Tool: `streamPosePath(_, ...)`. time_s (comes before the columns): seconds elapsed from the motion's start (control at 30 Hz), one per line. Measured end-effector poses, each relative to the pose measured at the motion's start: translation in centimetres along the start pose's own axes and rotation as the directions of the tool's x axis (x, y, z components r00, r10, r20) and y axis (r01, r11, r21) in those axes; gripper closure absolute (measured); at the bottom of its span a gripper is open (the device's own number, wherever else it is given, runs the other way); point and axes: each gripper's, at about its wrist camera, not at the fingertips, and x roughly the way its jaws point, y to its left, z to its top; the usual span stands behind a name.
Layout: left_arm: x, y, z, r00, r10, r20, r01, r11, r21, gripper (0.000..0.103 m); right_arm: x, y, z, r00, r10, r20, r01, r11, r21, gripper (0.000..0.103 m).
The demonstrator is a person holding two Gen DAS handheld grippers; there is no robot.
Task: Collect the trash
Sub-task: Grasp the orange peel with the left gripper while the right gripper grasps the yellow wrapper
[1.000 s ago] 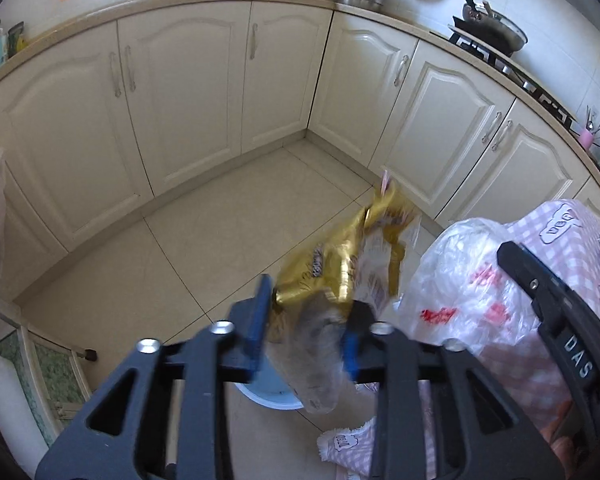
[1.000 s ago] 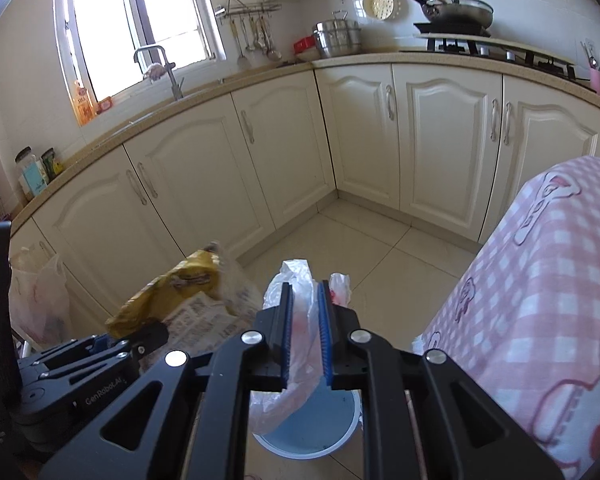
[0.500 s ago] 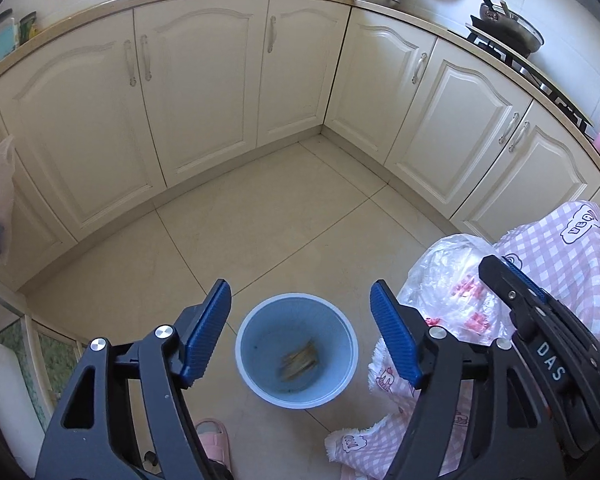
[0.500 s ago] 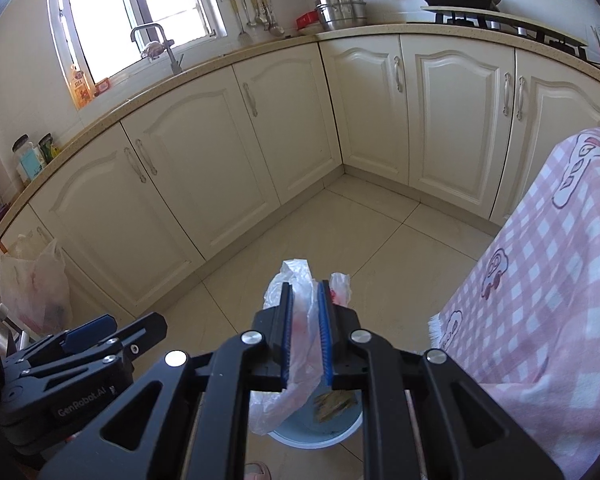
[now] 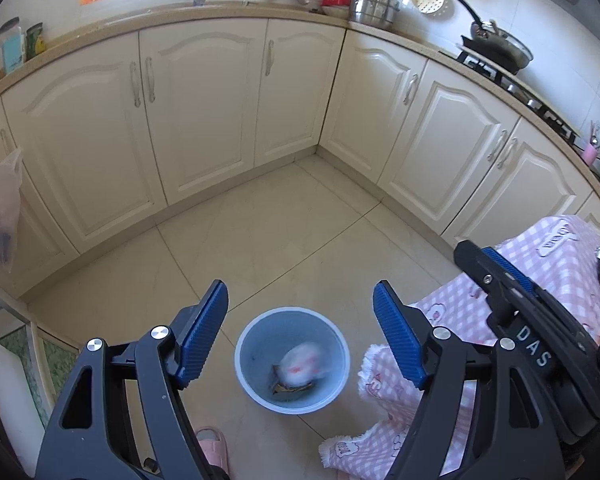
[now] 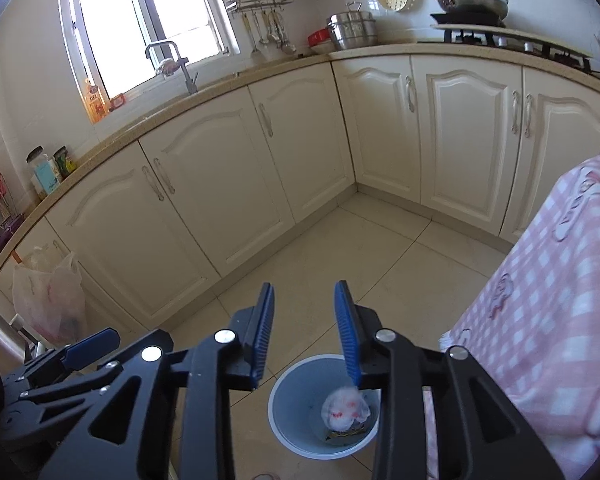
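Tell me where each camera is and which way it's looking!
Left wrist: sits on the left gripper, looking down at the blue bin on the floor; its jaws are opening, empty; a pink slipper shows.
Right wrist: sits on the right gripper, jaws opening, empty, facing that bin too.
Both share the bin, white plastic bag, cabinets, pink tablecloth.

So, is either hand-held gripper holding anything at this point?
Nothing. The left hand-held gripper is empty, the right hand-held gripper is opening, and the white bag is inside the bin.

Home kitchen: cabinets (image 5: 204, 120), faucet (image 6: 172, 62), stove (image 6: 500, 38).
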Motion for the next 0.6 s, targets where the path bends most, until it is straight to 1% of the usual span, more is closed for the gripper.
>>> streamPosePath(0.17,-3.5,-2.1,0.3,0.997,-0.054,0.049,0.053,0.998,0.024,0.031,-5.0,-0.6,0.9,0.997,-0.046,0.068,0.046,0.999,-0.003,0.069)
streamPosePath(0.3,-6.7,-4.5,0.1,0.989,-0.114,0.097,0.108,0.992,0.067,0.030,-10.3,-2.1,1.5,0.985,-0.104,0.139,0.104,0.995,0.007,0.066)
streamPosePath(0.43,-9.8,-7.6,-0.7,0.972,-0.198,0.125,0.183,0.975,0.125,0.030,-15.9,-4.6,1.4,0.966,-0.163,0.199,0.157,0.987,0.046,0.064)
streamPosePath(0.47,-10.7,-8.8,-1.0,0.965,-0.227,0.128,0.207,0.966,0.152,0.030,-17.4,-5.4,1.2,0.960,-0.181,0.214,0.172,0.983,0.057,0.063)
streamPosePath(0.6,-12.5,-12.2,-2.3,0.946,-0.301,0.119,0.270,0.937,0.220,0.030,-22.2,-8.2,0.2,0.932,-0.257,0.255,0.240,0.966,0.097,0.060)
